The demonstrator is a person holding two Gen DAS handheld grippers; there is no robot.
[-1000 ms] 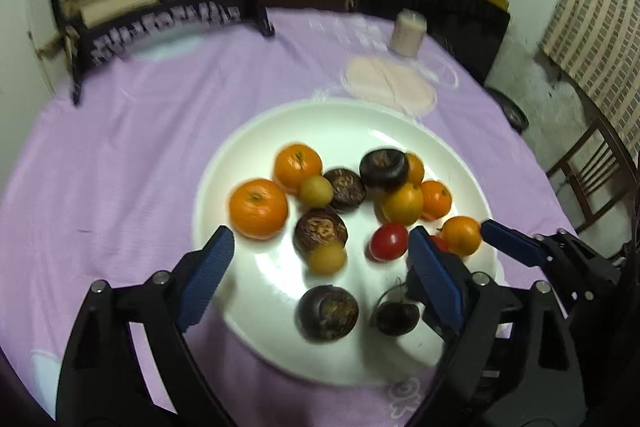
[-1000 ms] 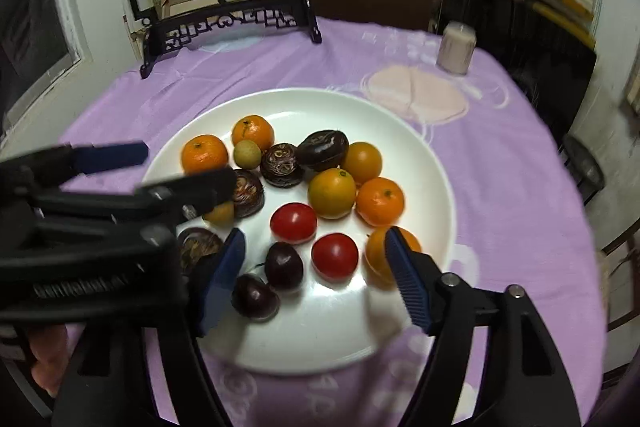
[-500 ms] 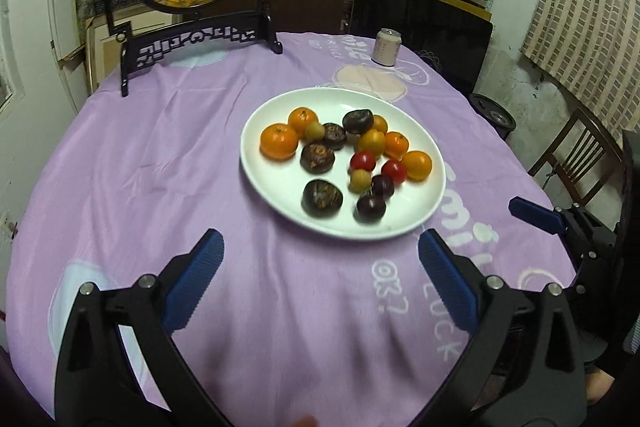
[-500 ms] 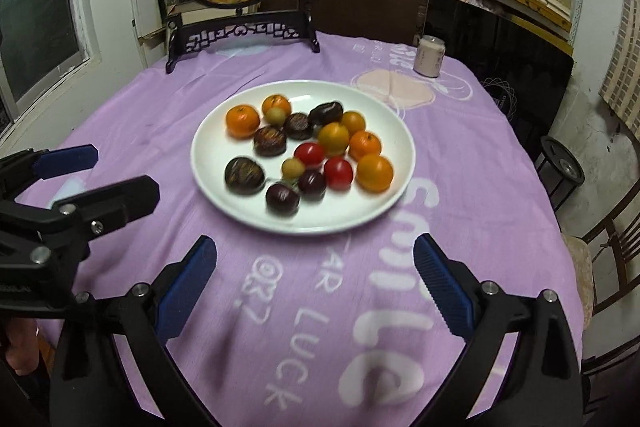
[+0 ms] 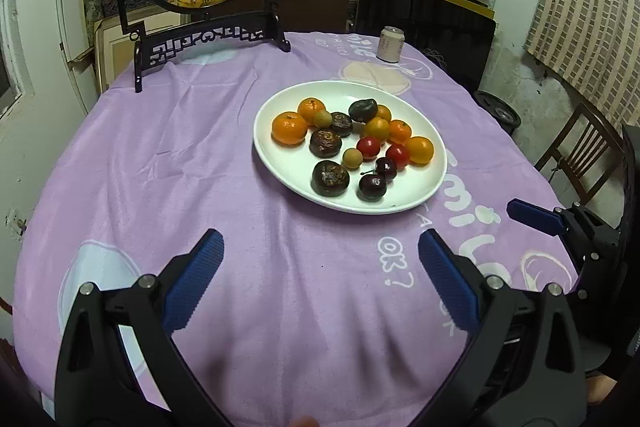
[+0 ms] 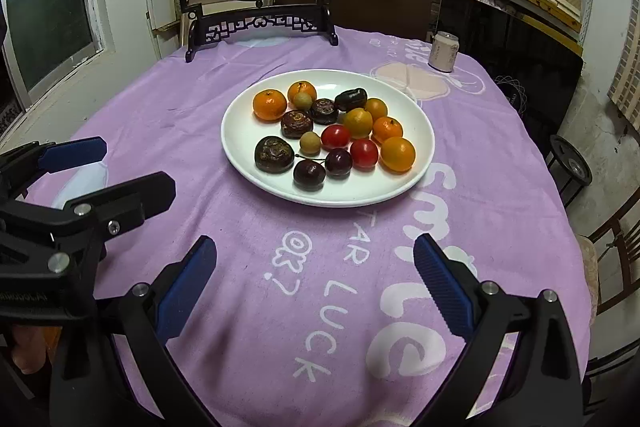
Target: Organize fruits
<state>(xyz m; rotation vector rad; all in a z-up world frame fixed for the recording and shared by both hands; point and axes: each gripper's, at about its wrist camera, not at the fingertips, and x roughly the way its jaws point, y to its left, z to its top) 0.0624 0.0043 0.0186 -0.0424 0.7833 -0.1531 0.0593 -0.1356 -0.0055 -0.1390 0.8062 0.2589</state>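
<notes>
Our right wrist view alone takes in a window [image 6: 48, 27] at far left; the left view shows a wooden chair [image 5: 580, 155]. A white plate [image 5: 280, 163] on the purple-clothed counter [image 5: 160, 167] holds oranges [image 5: 288, 127], tomatoes [image 5: 368, 147], dark cherries [image 5: 372, 186] and brown fruits. Our left gripper [image 5: 318, 269] and right gripper [image 6: 314, 267] hover wide open and empty, well short of it.

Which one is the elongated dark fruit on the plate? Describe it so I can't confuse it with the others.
Start at the white plate on the purple tablecloth. Go to the plate's far side, toward the can: the elongated dark fruit lies there among oranges. Unlike the round, patterned brown fruits, it is oblong and smooth.
</notes>
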